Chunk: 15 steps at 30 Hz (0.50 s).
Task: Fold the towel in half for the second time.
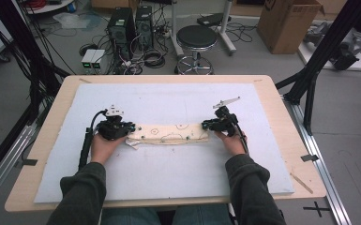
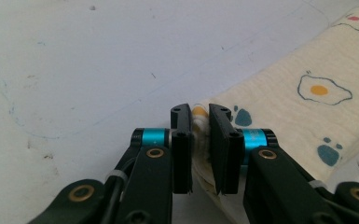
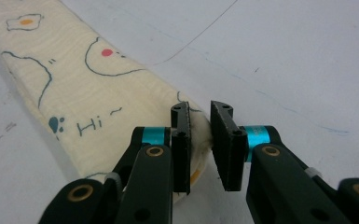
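A long folded cream cloth (image 1: 171, 133) printed with fried eggs and blue doodles lies across the middle of the pale blue mat (image 1: 169, 173). My left gripper (image 1: 122, 130) is at its left end. In the left gripper view the cloth's folded corner (image 2: 200, 135) fills the narrow gap between the jaws and both pads touch it. My right gripper (image 1: 211, 124) is at the cloth's right end. In the right gripper view the cloth's edge (image 3: 198, 135) lies between the jaws against the left pad, with a sliver of room before the right pad.
The mat covers most of a wooden table (image 1: 286, 140). Beyond the far edge stand a black stool (image 1: 196, 40), computer towers (image 1: 122, 28) with cables on the floor, and a cardboard box (image 1: 288, 23). Black frame posts (image 1: 319, 56) rise at the table's sides.
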Tool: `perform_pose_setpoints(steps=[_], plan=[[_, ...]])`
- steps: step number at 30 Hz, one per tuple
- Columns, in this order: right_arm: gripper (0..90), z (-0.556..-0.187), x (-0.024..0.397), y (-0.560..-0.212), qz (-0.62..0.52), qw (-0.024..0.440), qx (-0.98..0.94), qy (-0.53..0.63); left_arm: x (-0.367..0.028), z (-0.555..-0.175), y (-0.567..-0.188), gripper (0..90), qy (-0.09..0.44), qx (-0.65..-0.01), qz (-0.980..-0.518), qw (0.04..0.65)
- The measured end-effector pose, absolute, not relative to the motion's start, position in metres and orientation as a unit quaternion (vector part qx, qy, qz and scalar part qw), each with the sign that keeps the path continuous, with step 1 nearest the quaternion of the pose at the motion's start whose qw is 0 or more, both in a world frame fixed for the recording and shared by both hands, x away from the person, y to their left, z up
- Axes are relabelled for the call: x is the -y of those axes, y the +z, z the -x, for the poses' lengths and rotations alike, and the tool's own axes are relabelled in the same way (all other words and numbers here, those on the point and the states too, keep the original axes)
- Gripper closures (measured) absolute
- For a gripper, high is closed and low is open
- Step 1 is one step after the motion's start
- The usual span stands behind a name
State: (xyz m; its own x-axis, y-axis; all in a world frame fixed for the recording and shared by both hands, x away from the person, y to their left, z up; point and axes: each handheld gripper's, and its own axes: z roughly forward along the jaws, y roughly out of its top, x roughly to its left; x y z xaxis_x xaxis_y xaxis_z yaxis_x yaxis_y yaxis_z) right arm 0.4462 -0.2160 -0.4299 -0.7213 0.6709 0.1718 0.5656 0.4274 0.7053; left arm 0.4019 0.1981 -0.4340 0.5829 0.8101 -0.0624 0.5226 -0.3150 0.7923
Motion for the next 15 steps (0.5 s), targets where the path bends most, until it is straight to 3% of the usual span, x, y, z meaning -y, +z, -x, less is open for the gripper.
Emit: perform_pose_setpoints(steps=[5, 15], plan=[[68.1, -0.445, 0.22, -0.426, -0.37, 0.061, -0.833, 0.407, -0.201, -0.401, -0.431, 67.6, 0.167, -0.424, -0.78, 0.429], [54.9, -0.437, 0.222, -0.415, -0.369, 0.065, -0.818, 0.437, -0.206, -0.394, -0.42, 58.4, 0.16, -0.421, -0.764, 0.461]])
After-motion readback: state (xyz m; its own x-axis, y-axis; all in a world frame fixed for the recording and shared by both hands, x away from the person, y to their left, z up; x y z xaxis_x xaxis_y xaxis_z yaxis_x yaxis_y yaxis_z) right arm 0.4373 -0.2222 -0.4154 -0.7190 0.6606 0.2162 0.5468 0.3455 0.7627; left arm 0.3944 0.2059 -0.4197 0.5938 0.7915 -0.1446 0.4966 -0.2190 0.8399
